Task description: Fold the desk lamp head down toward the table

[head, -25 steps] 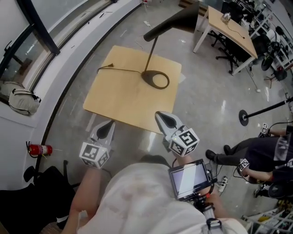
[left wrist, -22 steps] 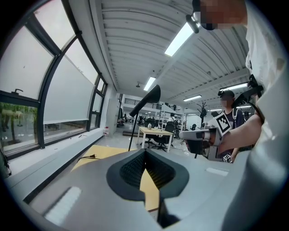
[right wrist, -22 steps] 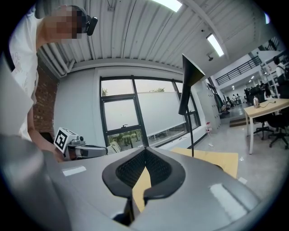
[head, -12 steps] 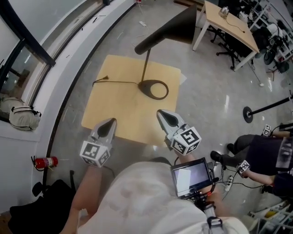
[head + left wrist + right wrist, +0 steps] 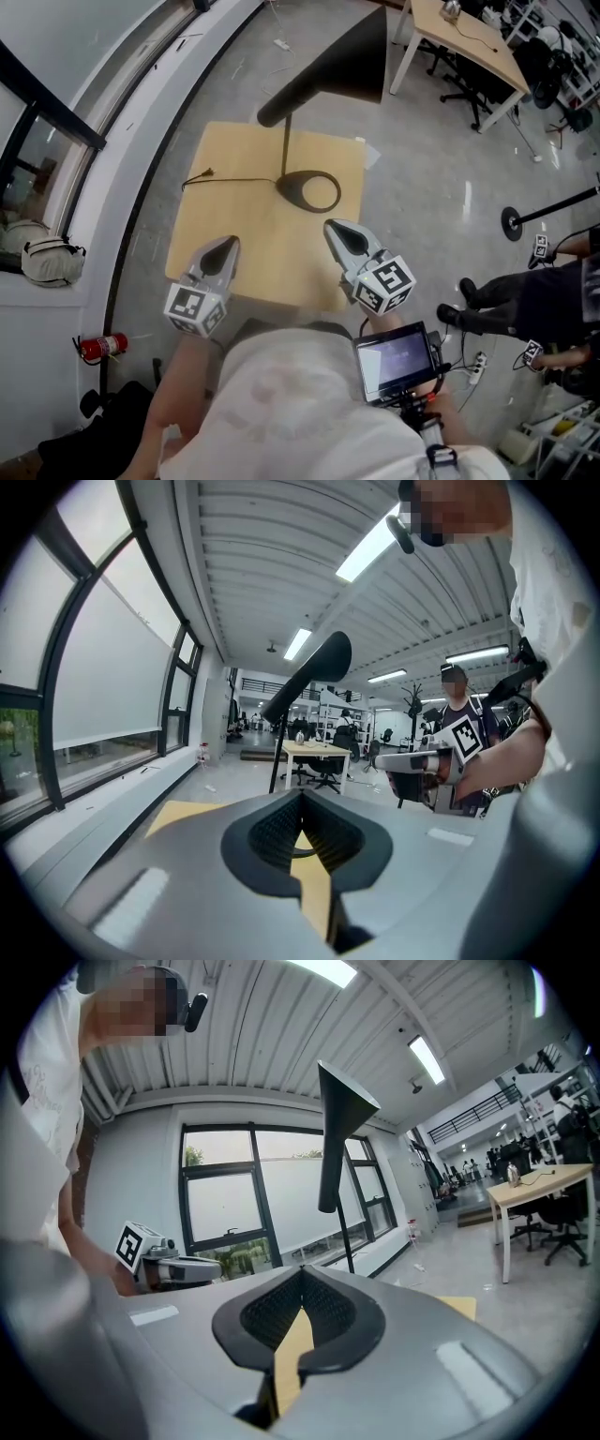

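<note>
The table's (image 5: 239,211) desk lamp (image 5: 337,70) stands beyond left gripper's (image 5: 228,244) and right gripper's (image 5: 331,226) fingers (image 5: 344,244).

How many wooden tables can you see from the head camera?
2. The small table holding the desk lamp is in the middle; a longer desk stands at the top right. More may be hidden beyond.

lamp stem (image 5: 284,150) partly hidden under lamp head (image 5: 336,58), far desk (image 5: 469,47) cut by top edge

black lamp (image 5: 323,73), light wood table (image 5: 234,239)
</note>
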{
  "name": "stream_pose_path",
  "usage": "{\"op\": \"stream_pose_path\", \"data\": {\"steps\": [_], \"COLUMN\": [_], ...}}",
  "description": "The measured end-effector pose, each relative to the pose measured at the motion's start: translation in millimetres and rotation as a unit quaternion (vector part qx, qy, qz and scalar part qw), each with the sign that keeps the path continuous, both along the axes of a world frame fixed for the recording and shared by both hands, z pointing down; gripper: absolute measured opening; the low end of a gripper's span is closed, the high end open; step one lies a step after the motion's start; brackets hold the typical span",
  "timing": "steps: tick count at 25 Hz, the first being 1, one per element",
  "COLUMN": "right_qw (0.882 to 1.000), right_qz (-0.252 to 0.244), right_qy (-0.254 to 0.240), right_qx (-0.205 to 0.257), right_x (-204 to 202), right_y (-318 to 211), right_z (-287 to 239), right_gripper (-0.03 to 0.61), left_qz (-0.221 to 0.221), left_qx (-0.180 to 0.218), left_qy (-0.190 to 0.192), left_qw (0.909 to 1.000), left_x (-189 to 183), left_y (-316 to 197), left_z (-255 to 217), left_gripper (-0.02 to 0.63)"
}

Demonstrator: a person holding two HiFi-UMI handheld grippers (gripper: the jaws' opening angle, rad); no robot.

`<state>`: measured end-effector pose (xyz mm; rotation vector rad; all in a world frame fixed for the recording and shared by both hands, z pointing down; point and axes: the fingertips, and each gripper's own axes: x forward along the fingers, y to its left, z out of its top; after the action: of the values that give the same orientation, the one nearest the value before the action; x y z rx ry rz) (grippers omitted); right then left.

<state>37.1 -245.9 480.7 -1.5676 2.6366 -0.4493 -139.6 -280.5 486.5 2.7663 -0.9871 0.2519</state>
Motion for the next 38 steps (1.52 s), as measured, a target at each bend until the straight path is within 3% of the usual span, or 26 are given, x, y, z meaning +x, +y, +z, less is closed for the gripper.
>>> {"op": "stream_pose_path", "data": {"steps": [11, 24, 38], "right_qw": [0.999, 0.990, 0.976], "right_qz": [0.048, 0.128, 0.152], "right_qy": [0.008, 0.058, 0.128], "right_qx": [-0.003, 0.029, 0.087], "right_x": [4, 26, 59], "right_y": [-7, -16, -30], "right_z": [1, -42, -126], "right_gripper": [0.011, 0.011, 0.012], "left_qz": [0.043, 0.154, 0.167], "left_qx": [0.008, 0.016, 0.042], "left_qy": [0.009, 0.028, 0.048], "left_qw": [0.9990, 0.9876, 0.9840], "left_x": [-3, 36, 74], "left_y": [-27, -55, -102], "left_z": [-7, -21, -50], "left_gripper": [0.002, 0.002, 0.002]}}
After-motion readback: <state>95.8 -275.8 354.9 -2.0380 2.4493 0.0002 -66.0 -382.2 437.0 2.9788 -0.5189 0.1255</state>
